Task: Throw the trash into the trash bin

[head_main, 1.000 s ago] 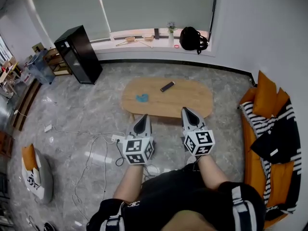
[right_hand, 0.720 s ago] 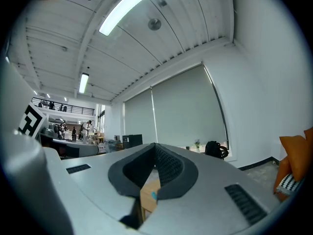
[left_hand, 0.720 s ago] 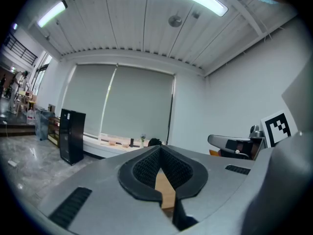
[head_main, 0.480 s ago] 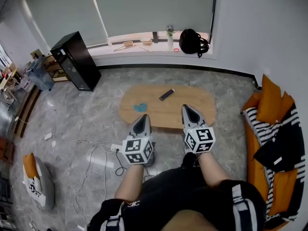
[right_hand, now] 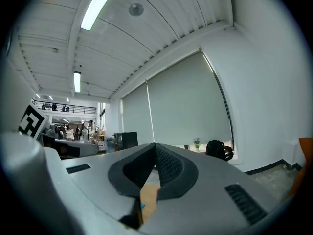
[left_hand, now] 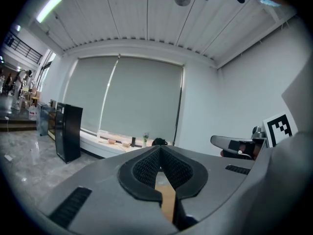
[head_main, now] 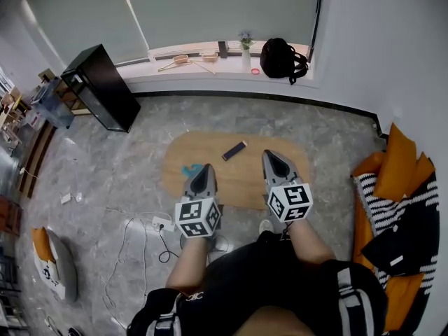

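Observation:
A crumpled blue piece of trash point(head_main: 188, 169) lies at the left end of the oval wooden table point(head_main: 245, 177). A black remote point(head_main: 234, 150) rests near the table's middle. My left gripper point(head_main: 208, 167) is shut and empty, its tip over the table just right of the blue trash. My right gripper point(head_main: 269, 155) is also shut and empty, over the table's right half. In the left gripper view the closed jaws point(left_hand: 159, 148) point level toward the window, with the table top point(left_hand: 168, 199) showing beneath them. The right gripper point(right_hand: 155, 145) does the same. No trash bin is clearly in view.
A tall black cabinet point(head_main: 98, 86) stands at the back left. A black backpack point(head_main: 281, 58) sits on the windowsill. An orange sofa with a striped blanket point(head_main: 392, 208) lines the right wall. Cables and a power strip point(head_main: 162, 222) lie on the floor left of my legs.
The person has walked toward the table. Both grippers, still shut, have gone from short of its near edge to over its top.

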